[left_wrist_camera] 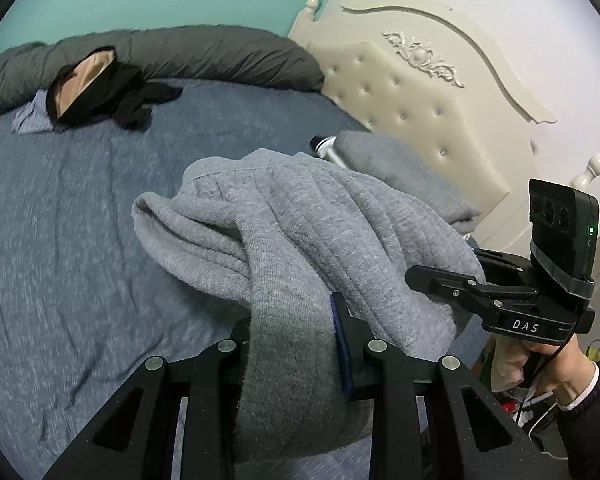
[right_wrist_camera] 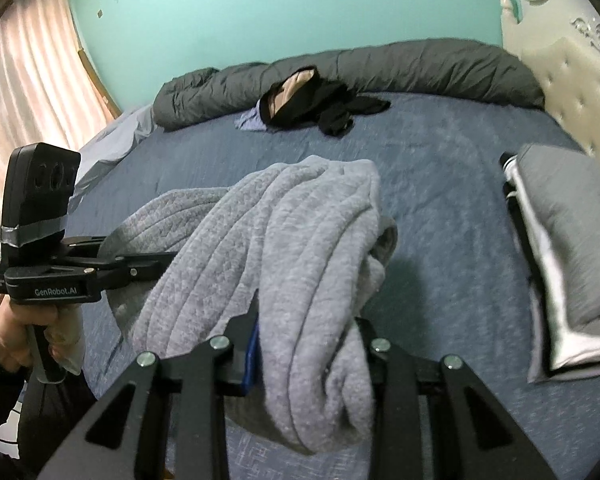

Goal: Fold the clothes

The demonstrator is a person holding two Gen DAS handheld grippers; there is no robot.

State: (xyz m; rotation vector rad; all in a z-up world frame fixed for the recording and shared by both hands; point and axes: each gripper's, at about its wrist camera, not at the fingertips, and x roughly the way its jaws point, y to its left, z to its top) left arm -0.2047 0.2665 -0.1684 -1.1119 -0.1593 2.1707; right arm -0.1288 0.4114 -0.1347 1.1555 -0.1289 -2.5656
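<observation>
While it hangs bunched and rumpled between the two tools, the grey knitted garment (left_wrist_camera: 300,224) is clear of the bed, one thick band of it running down through the left gripper (left_wrist_camera: 296,344) and a folded bundle of it passing through the right gripper (right_wrist_camera: 304,340). Each pair of jaws stands narrow and is closed on the cloth, with a blue pad (left_wrist_camera: 342,344) pressed against the fabric on the left tool and another blue pad (right_wrist_camera: 252,356) doing the same on the right. Seen from the left wrist, the right gripper reaches in from the right side, its fingers buried in the far end of the garment, and the person's right hand (left_wrist_camera: 548,364) grips its handle below. Seen from the right wrist, the left gripper comes in from the left, held by the left hand (right_wrist_camera: 16,332).

Beyond the garment, off to the right of the right gripper, lies a folded grey pile (right_wrist_camera: 572,236) with a silvery piece under its near edge. Well ahead of both grippers, a heap of black clothing (right_wrist_camera: 320,104) with a tan lining rests beside a small lilac cloth (right_wrist_camera: 250,122). Nothing lies on the stretch of bed directly under the garment.

Below everything spreads the blue bedspread (right_wrist_camera: 440,184), with a rolled dark grey duvet (right_wrist_camera: 420,66) along its far edge. A cream tufted headboard (left_wrist_camera: 416,100) stands to the right, a turquoise wall (right_wrist_camera: 260,8) rises behind, and pale curtains (right_wrist_camera: 32,80) hang at the far left.
</observation>
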